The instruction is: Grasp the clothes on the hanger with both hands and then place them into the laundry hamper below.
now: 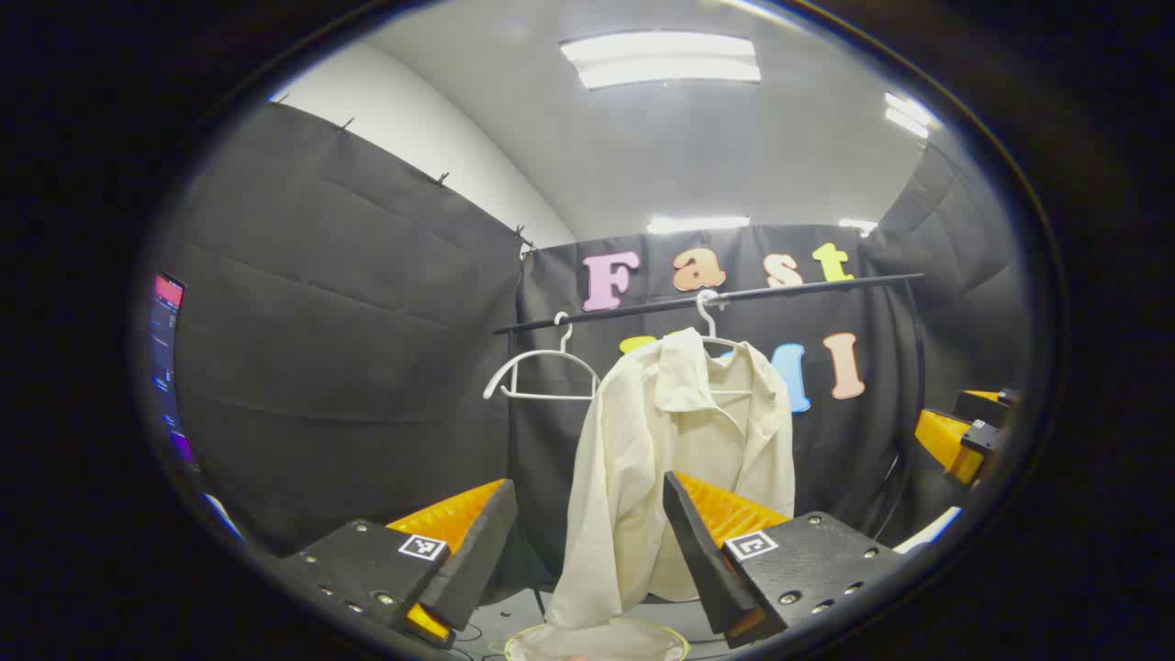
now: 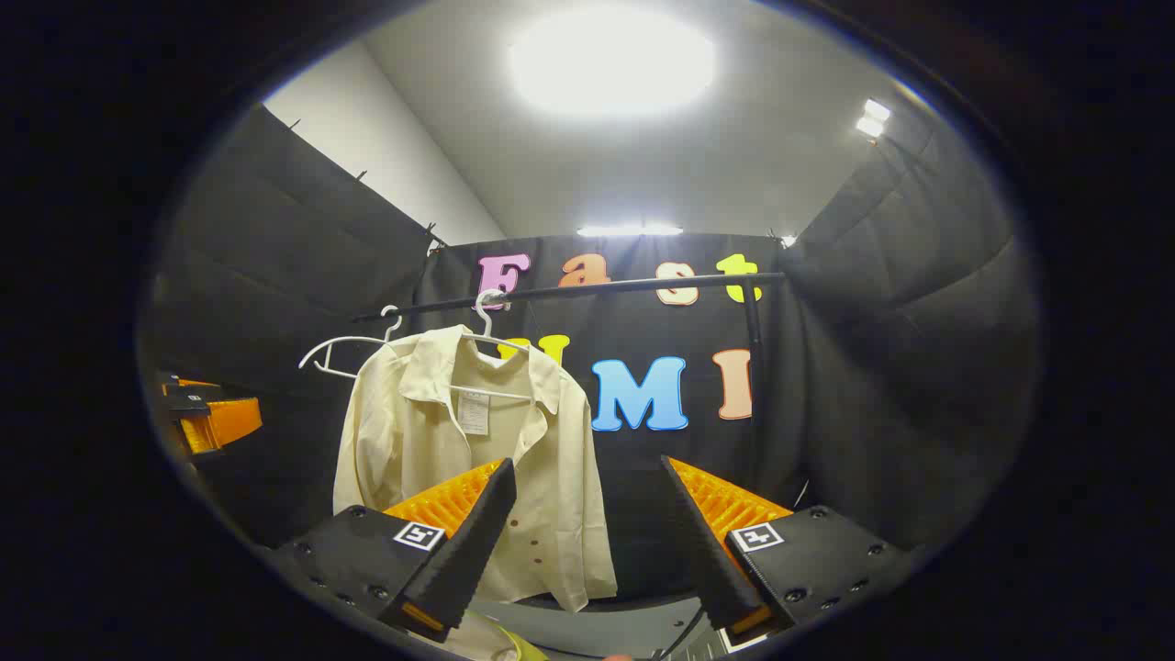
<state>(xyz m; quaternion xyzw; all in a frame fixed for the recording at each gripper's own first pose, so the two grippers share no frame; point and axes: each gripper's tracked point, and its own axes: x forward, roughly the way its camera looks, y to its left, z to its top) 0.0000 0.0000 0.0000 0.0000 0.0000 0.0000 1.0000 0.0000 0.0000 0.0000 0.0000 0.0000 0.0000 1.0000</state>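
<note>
So there's a cream button-up shirt with a collar [image 1: 684,459] hanging on a white plastic hanger [image 1: 709,321] off a thin black rail [image 1: 707,298] at the far side of the booth. It's a bit lopsided, the collar bunched up toward the left shoulder and one sleeve drooping low. Just left of it on the same rail hangs a second, bare white hanger [image 1: 542,372]. Right under the shirt, at the bottom of the left gripper view, you can catch the pale rim of a round laundry hamper [image 1: 597,643], with the shirt's hem coming down just about to it.

The left gripper [image 1: 587,542] is held up facing the shirt, jaws spread wide with nothing between them, well short of the fabric. The right gripper [image 2: 587,542] is the same deal: jaws wide apart, gripping nothing, pointed at the rail with the shirt [image 2: 477,459] off to its left. In that view the shirt's inner label and front buttons show, and the hamper's rim [image 2: 486,643] peeks in low down.
</note>
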